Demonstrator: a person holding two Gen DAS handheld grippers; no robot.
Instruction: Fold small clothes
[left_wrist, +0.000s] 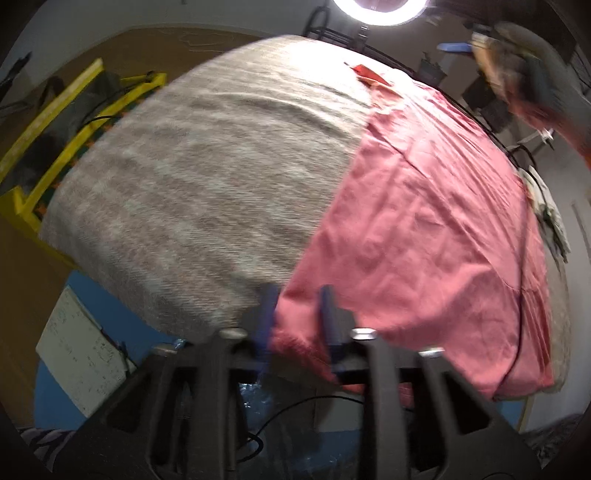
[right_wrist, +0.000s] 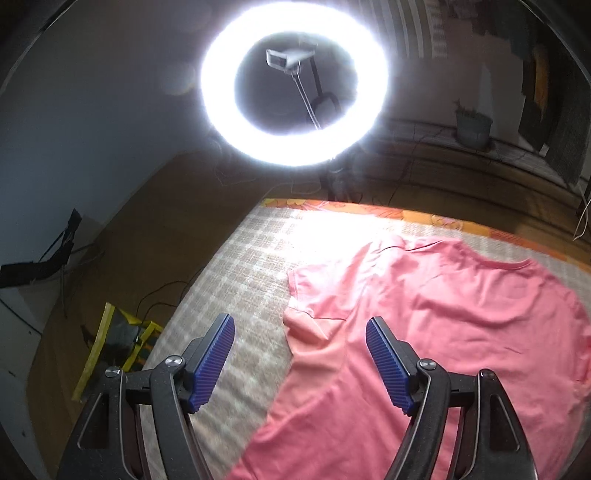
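A pink T-shirt (right_wrist: 424, 332) lies spread on a beige checked cloth (right_wrist: 240, 288) over the table. It also shows in the left wrist view (left_wrist: 417, 229), blurred. My left gripper (left_wrist: 295, 299) has its blue pads close on either side of the shirt's near corner at the table edge, gripping the fabric. My right gripper (right_wrist: 299, 332) is open wide and empty, hovering above the shirt's left sleeve (right_wrist: 306, 325). The right gripper and hand show blurred at the top right of the left wrist view (left_wrist: 524, 70).
A bright ring light (right_wrist: 293, 83) with a camera stands beyond the table's far edge. A yellow frame (left_wrist: 66, 122) sits on the floor to the left. An orange-patterned sheet (right_wrist: 406, 214) shows along the far edge. A white board (left_wrist: 77, 354) lies on the blue floor.
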